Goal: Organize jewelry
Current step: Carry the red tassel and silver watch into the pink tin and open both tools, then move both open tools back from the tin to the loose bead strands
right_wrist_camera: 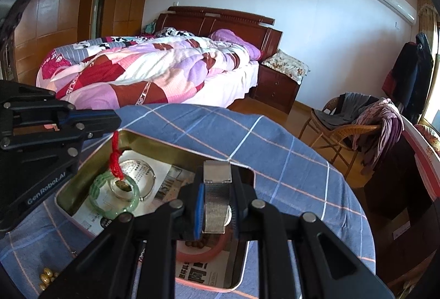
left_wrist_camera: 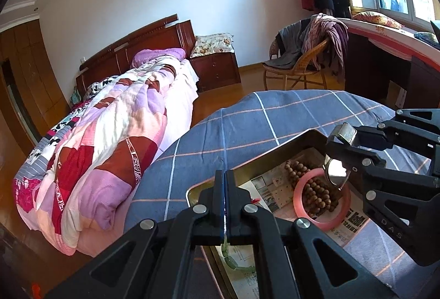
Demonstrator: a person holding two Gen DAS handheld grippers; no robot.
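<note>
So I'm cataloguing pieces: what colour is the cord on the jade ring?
Red cord on the green jade ring; clearest in the right wrist view.

metal mesh watch band (right_wrist_camera: 217,196), glossy tin (right_wrist_camera: 154,146)

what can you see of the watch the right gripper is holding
The watch is silver metal with a fine woven mesh strap and a plain folded clasp plate at its upper end. The right gripper is shut on it, blue pads pressing the strap's sides, so it stands roughly upright. In the left wrist view its round shiny case hangs above the open tin, over the pink bangle and wooden beads. Whether it touches them is unclear.
</note>
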